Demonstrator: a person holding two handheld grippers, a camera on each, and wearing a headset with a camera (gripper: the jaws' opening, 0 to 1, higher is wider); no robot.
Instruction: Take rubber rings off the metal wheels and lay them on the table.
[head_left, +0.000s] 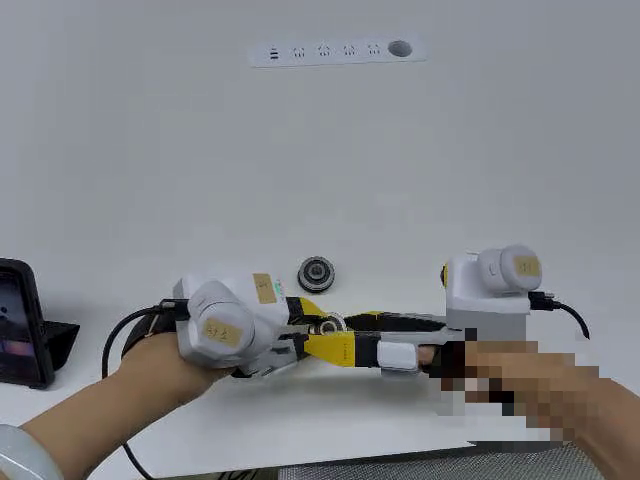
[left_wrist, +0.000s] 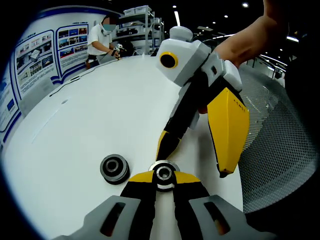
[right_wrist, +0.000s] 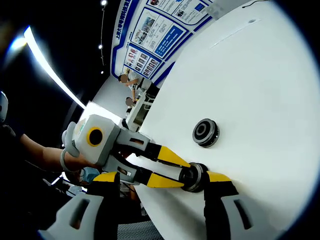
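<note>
The left claw (left_wrist: 164, 176) grips one wheel (right_wrist: 192, 176) by the desk's (head_left: 200, 240) near edge. The right claw (right_wrist: 163, 178) is open, one jaw touching it. Another wheel (head_left: 316, 273) lies behind. Both seem to have rings on, so most work is left.

No text can be read. Tan stickers (head_left: 264, 288) on the left gripper (left_wrist: 164, 176) and right gripper (right_wrist: 162, 177) carry marks too blurred to make out. The wall posters (left_wrist: 70, 42) beyond the table (left_wrist: 75, 115) show only illegible print.
</note>
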